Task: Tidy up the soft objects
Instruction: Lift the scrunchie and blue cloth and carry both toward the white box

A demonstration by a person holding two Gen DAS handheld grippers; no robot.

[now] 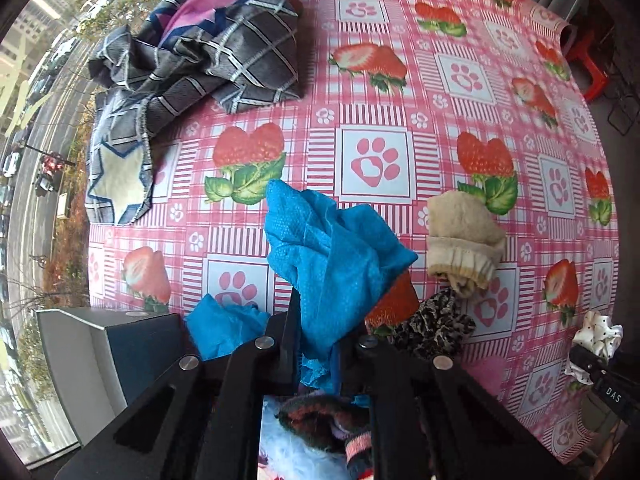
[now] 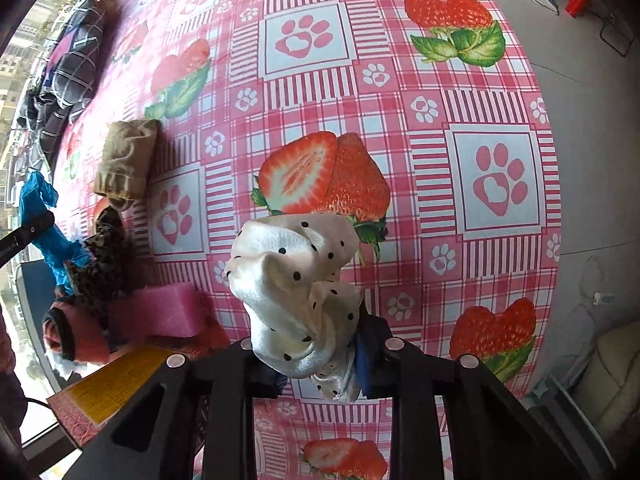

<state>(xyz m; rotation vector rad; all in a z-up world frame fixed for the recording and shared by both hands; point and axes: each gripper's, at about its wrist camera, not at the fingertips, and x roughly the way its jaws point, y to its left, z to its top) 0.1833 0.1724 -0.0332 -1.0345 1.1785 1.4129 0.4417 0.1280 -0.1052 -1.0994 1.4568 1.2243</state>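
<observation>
The only writing that can be read is "DAS" in white letters on the black body of the right gripper (image 1: 592,364), seen at the edge of the left wrist view. A yellow card (image 2: 108,384) with fine print lies at the table's near edge, but its text is too small to make out.

The left gripper (image 1: 316,344) is closed on a blue cloth (image 1: 328,248), a thin, dimpled, non-woven fabric that bunches up in crumpled folds above the fingers and hangs clear of the table. The right gripper (image 2: 316,364) is closed on a white scrunchie (image 2: 296,292), glossy satin with small black dots, gathered into soft ruffles and lifted above the table.

The table (image 2: 400,92) is covered by a shiny plastic cloth in pink and white checks, printed with strawberries and paw marks. On it lie a rolled beige sock (image 1: 464,240) with a ribbed cuff, a dark leopard-print scrunchie (image 1: 436,328) just beside it, and a pink foam sponge (image 2: 168,312). Near the sponge sits a rolled reddish sock (image 2: 76,332) with a black edge. A grey checked blanket (image 1: 224,52) with pale stripes and a white star lies crumpled at the far left of the table. A grey open box (image 1: 100,352) stands at the table's left edge.
</observation>
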